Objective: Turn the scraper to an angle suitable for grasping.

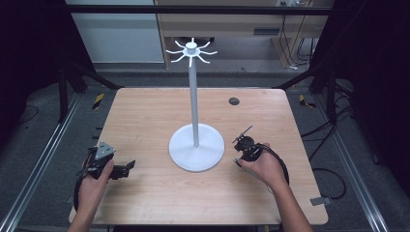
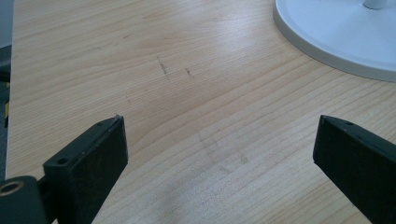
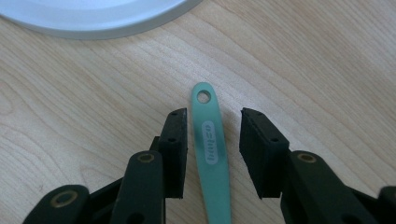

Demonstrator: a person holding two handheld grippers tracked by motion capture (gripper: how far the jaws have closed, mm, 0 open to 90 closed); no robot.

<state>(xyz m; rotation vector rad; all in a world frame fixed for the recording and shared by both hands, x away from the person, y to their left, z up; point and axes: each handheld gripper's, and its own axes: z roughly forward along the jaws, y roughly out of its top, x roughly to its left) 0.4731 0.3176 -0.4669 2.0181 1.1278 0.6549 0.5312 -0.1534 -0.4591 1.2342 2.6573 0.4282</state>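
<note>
The green handle (image 3: 211,154) lies flat on the wooden counter (image 3: 74,102) right between my right claw's (image 3: 212,135) two black jaws, its rounded end with the small hanging hole pointing away from me toward the white stand base (image 3: 93,16). There's a pale oval label printed on the handle with raised lettering, but it's too small and soft for me to read. My right claw's jaws are spread just wider than the handle, a sliver of wood showing on each side, so I'm straddling it and not pinching it. From the high view, my right claw (image 1: 245,145) sits just beside the round base of the stand (image 1: 197,146), on its right. My left claw (image 2: 219,154) is spread wide over bare wood, nothing between the jaws, with the edge of the base up at the far right. In the high view that left claw (image 1: 126,166) rests near the counter's left side, well apart from the stand, whose pole rises to a ring of white hooks (image 1: 191,50).
</note>
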